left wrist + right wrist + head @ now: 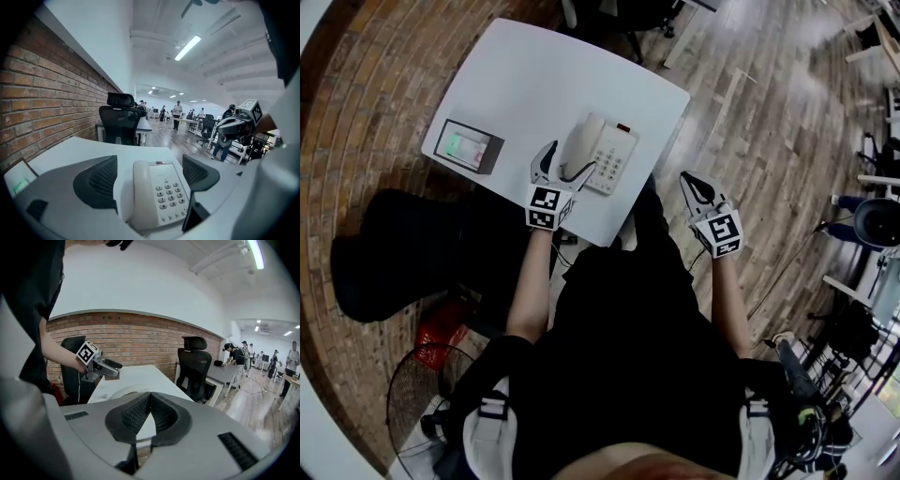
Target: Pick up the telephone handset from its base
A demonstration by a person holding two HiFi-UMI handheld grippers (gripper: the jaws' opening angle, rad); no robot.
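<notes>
The white handset (578,145) lay cradled lengthwise along the left side of its white base (617,161), keypad facing up, the whole telephone sitting flat near the front edge of the white table (534,75).

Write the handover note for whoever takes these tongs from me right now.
Left tongs: open, jaws apart on either side of the phone, nothing gripped.
Right tongs: shut, empty, held beside the table's near right edge.
Handset: lying on its base, on the white table.
Done: left tongs are lined up at the phone.
Left: bring the jaws onto the handset alone, close them, then lift it off the base.
</notes>
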